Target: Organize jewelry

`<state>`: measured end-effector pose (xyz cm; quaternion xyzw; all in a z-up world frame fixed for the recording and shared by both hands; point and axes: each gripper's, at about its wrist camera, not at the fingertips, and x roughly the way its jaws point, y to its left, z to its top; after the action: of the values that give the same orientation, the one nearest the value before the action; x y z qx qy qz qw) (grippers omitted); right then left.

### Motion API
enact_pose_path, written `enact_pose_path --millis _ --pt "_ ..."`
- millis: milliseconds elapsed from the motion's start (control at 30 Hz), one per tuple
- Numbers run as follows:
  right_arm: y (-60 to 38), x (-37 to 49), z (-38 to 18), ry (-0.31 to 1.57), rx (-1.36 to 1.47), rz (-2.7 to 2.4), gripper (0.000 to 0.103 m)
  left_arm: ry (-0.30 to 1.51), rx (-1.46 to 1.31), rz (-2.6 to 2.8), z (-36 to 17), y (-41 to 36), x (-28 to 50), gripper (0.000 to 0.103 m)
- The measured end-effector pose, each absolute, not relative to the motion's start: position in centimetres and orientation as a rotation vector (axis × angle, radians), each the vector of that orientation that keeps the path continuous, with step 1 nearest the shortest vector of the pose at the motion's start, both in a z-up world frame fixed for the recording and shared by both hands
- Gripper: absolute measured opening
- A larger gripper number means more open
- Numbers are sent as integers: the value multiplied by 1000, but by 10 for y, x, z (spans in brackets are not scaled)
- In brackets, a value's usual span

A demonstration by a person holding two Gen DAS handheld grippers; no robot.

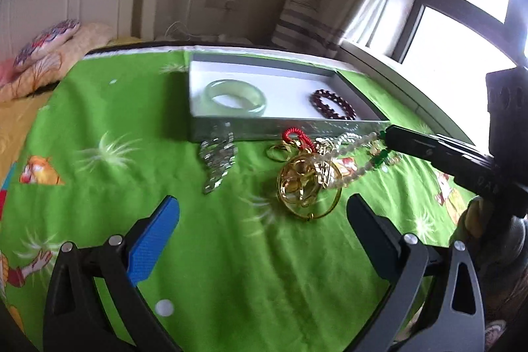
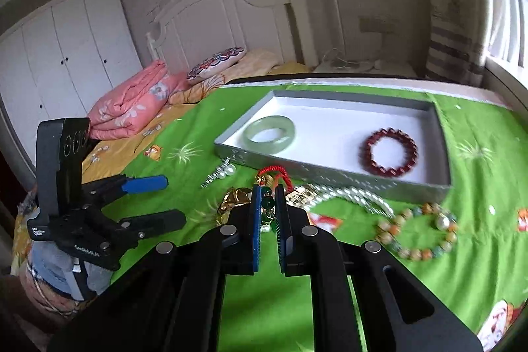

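Two tongs work over a green cloth (image 1: 231, 253). Left gripper (image 1: 264, 240) has its fingers wide apart, holding nothing. Right gripper (image 2: 268, 213) has its fingers close together, pinched on a green bead charm (image 2: 268, 203). Only the right view shows a bracelet of colored beads (image 2: 417, 231) lying on the cloth. Just past the tongs sits a pile of gold jewelry (image 1: 307, 183) and a pearl string (image 2: 349, 197). Farther back, a gray tray (image 2: 330, 175) holds a pale green bangle (image 2: 269, 134) and a dark red bead bracelet (image 2: 391, 152), well apart.

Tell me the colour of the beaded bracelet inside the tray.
Dark red beaded bracelet, clearest in the right wrist view.
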<state>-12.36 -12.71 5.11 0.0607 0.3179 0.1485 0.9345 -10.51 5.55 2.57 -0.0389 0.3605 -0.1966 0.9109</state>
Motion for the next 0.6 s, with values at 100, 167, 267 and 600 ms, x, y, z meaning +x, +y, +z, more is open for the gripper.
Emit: enact_pose_path --millis 100,167,267,600 --pt "-138 -126 42 670 148 289 11 741 -21 -456 32 34 -103 88" --pt "-141 -125 36 683 163 277 11 745 35 -465 34 16 -100 88" --pt "-149 -123 32 705 202 275 12 799 76 -440 28 0 -88 88" --pt "-170 -128 32 676 320 294 27 821 111 -440 18 -8 -80 52"
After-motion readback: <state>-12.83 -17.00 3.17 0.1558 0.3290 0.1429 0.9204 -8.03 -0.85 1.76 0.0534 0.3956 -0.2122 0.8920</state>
